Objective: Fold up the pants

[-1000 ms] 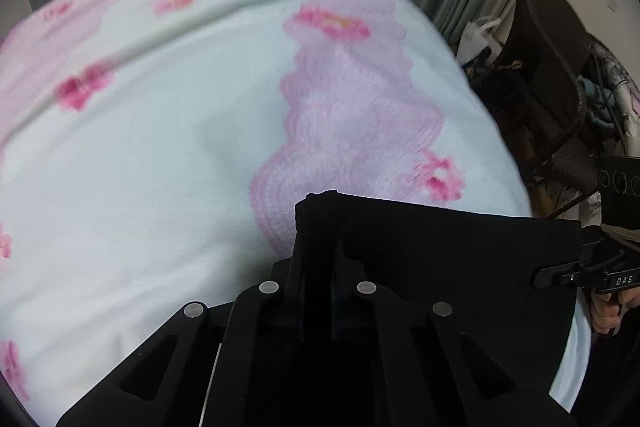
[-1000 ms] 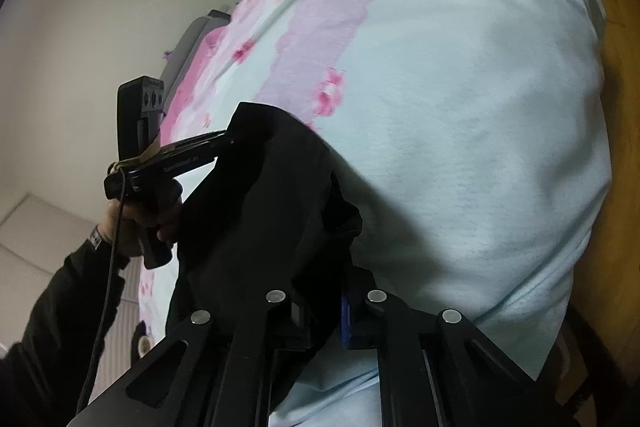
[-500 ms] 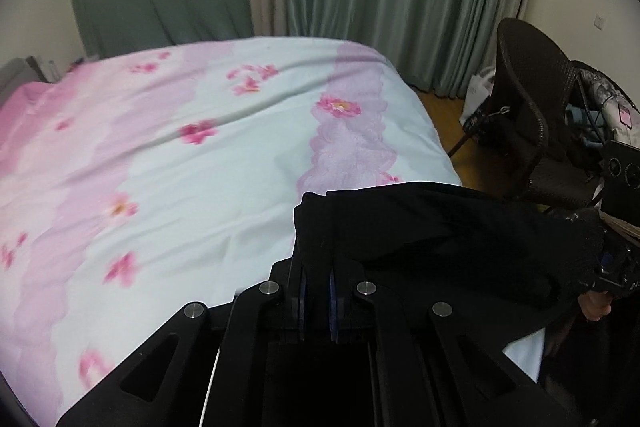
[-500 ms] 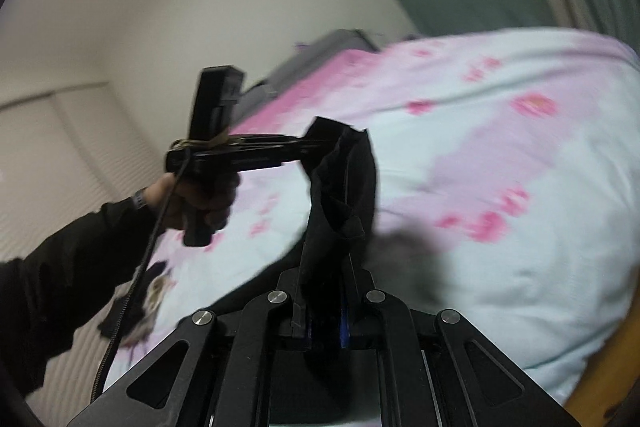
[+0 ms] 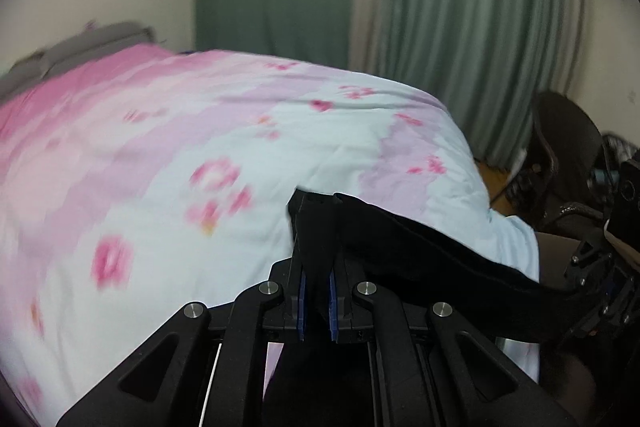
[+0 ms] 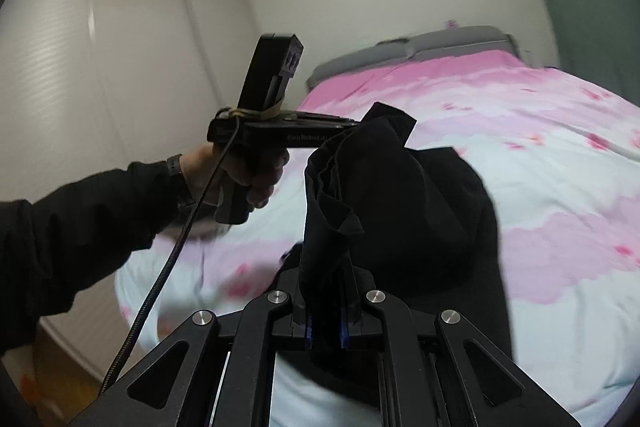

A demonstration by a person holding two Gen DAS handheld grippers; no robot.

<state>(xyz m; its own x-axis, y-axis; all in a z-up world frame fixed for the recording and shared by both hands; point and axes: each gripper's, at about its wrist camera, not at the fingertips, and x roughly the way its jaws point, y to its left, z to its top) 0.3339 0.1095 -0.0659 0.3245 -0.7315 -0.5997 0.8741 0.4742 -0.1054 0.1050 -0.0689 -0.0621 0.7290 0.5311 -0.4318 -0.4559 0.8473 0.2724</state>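
Observation:
Black pants (image 5: 420, 247) hang stretched between both grippers above the bed (image 5: 160, 155). My left gripper (image 5: 316, 239) is shut on one end of the cloth, which runs right and down toward the right gripper (image 5: 600, 291) at the frame's right edge. In the right wrist view, my right gripper (image 6: 326, 291) is shut on a bunched fold of the pants (image 6: 400, 195). The cloth rises from there to the left gripper (image 6: 356, 125), held by a hand (image 6: 244, 171) in a black sleeve. The rest of the pants drapes down over the bedcover.
The bed carries a pink, white and lilac flowered cover (image 6: 540, 163) with a grey headboard (image 6: 420, 47) behind. Green curtains (image 5: 460, 27) hang beyond the bed. A dark wicker chair (image 5: 568, 147) with clutter stands at its right. White closet doors (image 6: 100, 67) line the left wall.
Both grippers have lifted the pants off the bed and swung toward the headboard. The right gripper has rolled upright. The cloth now hangs stretched between them.

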